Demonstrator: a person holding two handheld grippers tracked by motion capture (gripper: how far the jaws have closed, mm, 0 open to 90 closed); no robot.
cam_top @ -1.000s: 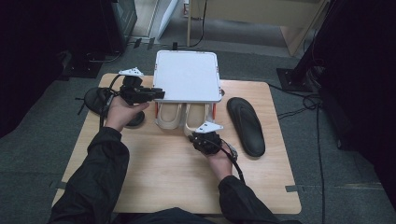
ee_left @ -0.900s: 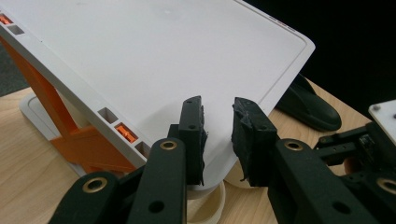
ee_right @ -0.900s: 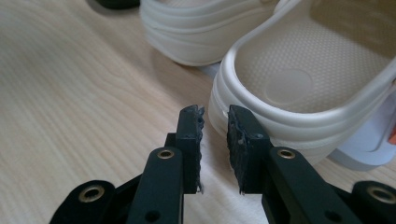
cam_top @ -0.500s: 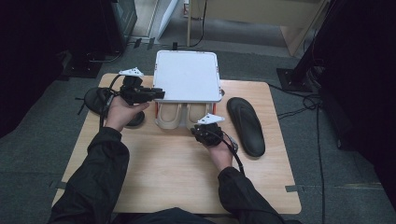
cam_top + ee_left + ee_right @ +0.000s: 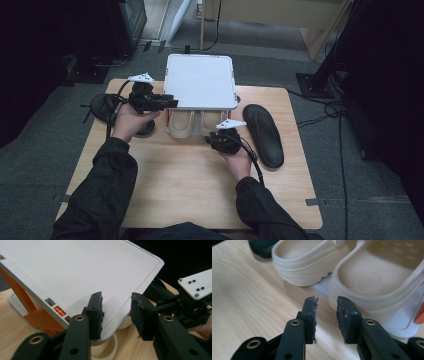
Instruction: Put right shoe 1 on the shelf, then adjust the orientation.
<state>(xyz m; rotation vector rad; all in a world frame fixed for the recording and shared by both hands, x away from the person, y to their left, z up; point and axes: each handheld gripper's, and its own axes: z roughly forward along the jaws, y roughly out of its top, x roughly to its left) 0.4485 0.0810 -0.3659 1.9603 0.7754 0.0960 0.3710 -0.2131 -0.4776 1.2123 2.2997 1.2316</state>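
A white two-level shoe stand (image 5: 200, 82) on orange posts (image 5: 37, 315) stands at the table's far middle. Two beige clogs (image 5: 181, 122) (image 5: 210, 121) sit side by side on its lower level, heels toward me. My left gripper (image 5: 169, 103) is open at the stand's front left corner; the white top (image 5: 75, 270) lies just beyond its jaws (image 5: 116, 312). My right gripper (image 5: 222, 137) is slightly open with nothing in it, low over the wood, just short of the right clog's heel (image 5: 374, 277). The left clog (image 5: 299, 262) lies beside it.
A black sandal (image 5: 265, 134) lies on the table right of the stand. Another black sandal (image 5: 100, 106) lies at the left edge, partly under my left hand. The wooden table (image 5: 190, 185) is bare nearer me. Dark floor and cables surround it.
My right gripper has moved forward toward the clogs' heels. My left gripper has stayed at the stand's corner.
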